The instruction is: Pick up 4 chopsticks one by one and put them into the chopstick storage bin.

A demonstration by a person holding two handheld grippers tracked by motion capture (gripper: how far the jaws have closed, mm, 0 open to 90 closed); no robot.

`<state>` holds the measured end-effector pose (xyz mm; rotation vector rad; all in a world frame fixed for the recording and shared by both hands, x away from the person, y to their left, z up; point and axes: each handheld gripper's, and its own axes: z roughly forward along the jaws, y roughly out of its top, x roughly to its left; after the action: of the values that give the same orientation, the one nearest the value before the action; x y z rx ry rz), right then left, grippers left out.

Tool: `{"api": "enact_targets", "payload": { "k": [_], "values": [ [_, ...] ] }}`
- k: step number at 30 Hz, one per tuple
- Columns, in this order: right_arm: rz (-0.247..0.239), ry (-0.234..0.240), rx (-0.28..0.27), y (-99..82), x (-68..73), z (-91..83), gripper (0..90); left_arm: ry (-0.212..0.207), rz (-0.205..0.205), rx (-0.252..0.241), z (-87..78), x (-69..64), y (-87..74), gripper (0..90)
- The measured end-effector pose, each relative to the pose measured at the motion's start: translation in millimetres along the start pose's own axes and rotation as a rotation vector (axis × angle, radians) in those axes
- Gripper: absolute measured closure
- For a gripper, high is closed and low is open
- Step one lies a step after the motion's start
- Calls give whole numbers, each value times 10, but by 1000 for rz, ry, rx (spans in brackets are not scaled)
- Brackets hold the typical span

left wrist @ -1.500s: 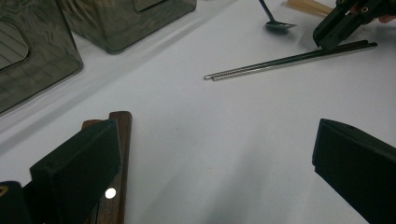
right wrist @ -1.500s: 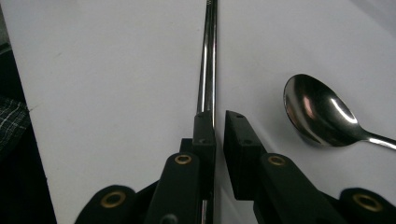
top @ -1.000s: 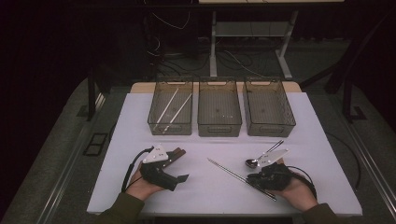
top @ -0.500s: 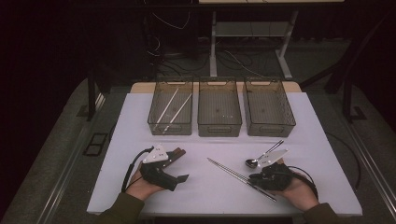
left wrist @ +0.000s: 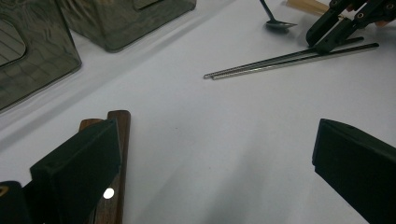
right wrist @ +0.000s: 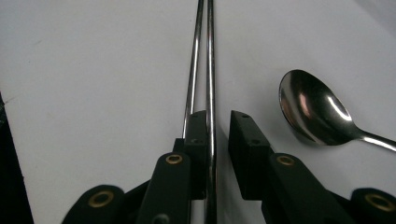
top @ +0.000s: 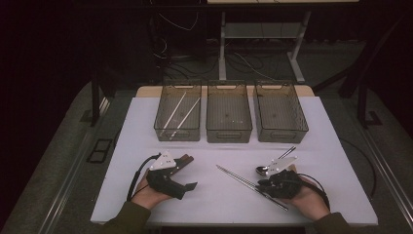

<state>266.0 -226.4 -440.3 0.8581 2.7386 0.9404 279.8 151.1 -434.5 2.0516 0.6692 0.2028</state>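
Chopsticks (right wrist: 208,56) flat on table, one betw right gripper (right wrist: 218,122) jaws, released w/ slight gap.

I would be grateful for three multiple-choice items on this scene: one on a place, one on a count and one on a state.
1. Where does the silver metal spoon lie?
A. On a plate
B. On the white table, beside the right gripper
C. On the floor

2. How many see-through grey plastic bins stand at the table's far side?
A. Two
B. Three
C. Five

3. How do the jaws of the left gripper stand?
A. Wide open, with bare table between them
B. Shut on a spoon
C. Shut on a cloth

Answers: 1 B, its bowl rests on the table next to that gripper. 2 B, three stand in a row. 3 A, its own view shows the jaws far apart.
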Motion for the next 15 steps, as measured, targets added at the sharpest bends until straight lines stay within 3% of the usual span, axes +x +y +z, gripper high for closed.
{"api": "enact_targets", "payload": {
  "k": [15],
  "values": [
    [-11, -15, -17, -18, 17, 12, 851, -10, 2, 4, 5, -5, 2, 14]
  ]
}}
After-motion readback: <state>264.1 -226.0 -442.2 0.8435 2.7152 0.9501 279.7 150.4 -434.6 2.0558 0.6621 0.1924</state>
